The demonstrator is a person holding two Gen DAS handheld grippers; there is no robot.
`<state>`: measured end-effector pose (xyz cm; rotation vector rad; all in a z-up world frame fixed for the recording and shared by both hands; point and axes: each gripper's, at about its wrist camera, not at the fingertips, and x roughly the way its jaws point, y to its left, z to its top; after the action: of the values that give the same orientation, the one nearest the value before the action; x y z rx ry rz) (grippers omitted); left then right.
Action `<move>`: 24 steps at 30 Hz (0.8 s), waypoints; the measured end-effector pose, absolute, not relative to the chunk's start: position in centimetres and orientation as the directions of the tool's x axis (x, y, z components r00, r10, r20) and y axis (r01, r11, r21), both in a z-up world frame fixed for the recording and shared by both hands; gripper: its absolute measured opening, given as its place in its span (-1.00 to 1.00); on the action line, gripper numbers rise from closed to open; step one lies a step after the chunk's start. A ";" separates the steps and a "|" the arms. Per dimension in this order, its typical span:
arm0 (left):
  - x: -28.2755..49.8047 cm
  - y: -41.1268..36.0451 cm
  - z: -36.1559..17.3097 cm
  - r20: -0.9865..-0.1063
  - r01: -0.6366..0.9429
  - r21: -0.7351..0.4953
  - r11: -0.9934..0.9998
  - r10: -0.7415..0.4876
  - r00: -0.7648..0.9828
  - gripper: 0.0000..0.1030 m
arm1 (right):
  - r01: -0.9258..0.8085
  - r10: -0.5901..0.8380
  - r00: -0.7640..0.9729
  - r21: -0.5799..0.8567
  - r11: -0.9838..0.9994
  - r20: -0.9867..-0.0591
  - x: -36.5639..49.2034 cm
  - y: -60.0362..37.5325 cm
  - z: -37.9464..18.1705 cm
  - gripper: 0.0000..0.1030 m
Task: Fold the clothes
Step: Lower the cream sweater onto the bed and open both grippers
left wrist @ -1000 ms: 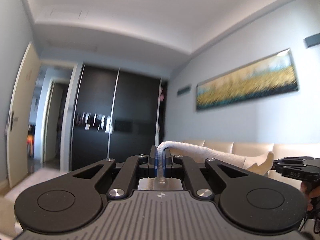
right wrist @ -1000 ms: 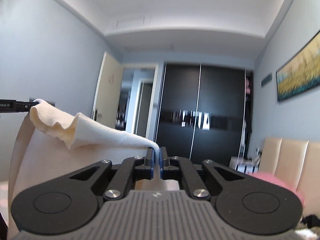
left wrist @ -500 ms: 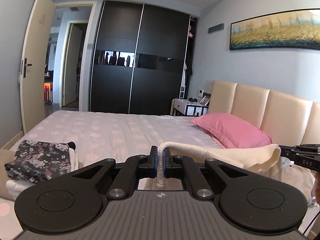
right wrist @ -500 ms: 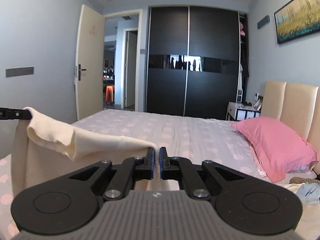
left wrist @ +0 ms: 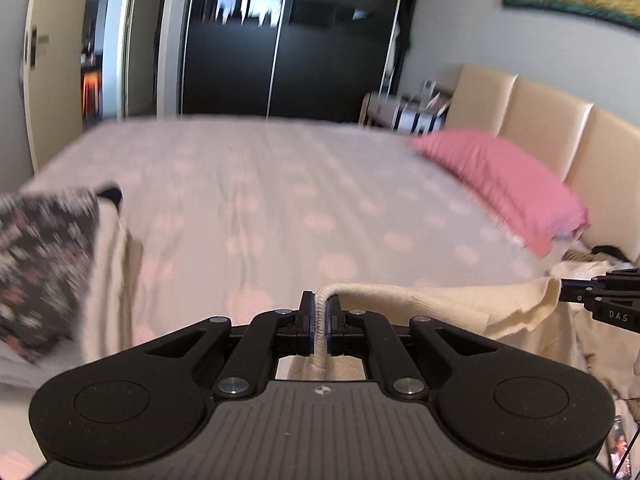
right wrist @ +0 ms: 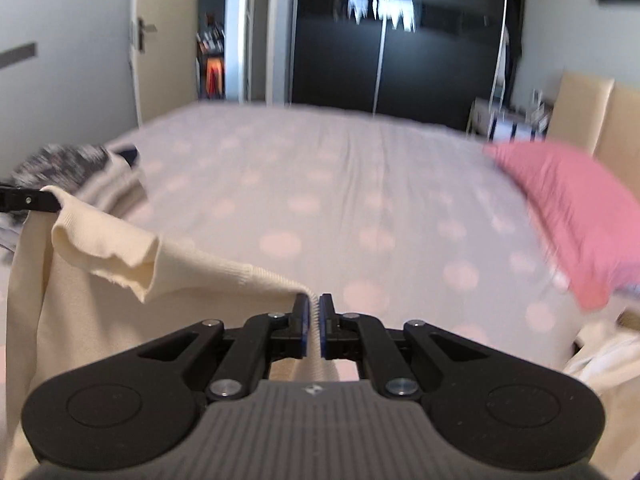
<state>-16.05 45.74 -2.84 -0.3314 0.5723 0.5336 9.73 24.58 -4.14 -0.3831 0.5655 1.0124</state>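
Above the dotted lilac bed [left wrist: 280, 200], we hold a cream ribbed knit garment [right wrist: 192, 268] stretched between the left hand-held gripper [left wrist: 319, 320] and right hand-held gripper [right wrist: 314, 328], both clamped on its edge (hem hanging below); we should lower it evenly, keeping tension.

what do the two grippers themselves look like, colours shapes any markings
Both the left gripper and right gripper are matte black, with paddle-shaped linkage arms, silver bolts, blue-edged finger pads and a ribbed grey base bearing a small logo. Seen from the left wrist, the right gripper shows white "DAS" lettering.
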 end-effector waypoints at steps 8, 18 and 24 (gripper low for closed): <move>-10.7 49.9 -10.9 -0.720 -0.603 -0.135 0.786 0.340 0.605 -0.94 | -0.850 0.563 0.354 -0.005 0.527 -0.747 14.2 30.7 -13.1 -0.87; -8.1 52.6 -17.1 -0.827 -0.649 -0.129 0.750 0.279 0.487 -0.74 | -0.814 0.466 0.319 0.013 0.580 -0.826 16.5 33.6 -20.0 -0.50; -10.0 52.2 -15.5 -0.816 -0.654 -0.130 0.746 0.294 0.498 -0.36 | -0.796 0.471 0.328 0.029 0.605 -0.819 16.6 31.6 -18.2 -0.22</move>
<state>-9.98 52.20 -15.51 -0.4593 0.8751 0.5986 16.56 31.65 -18.22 -0.4172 0.9024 0.8607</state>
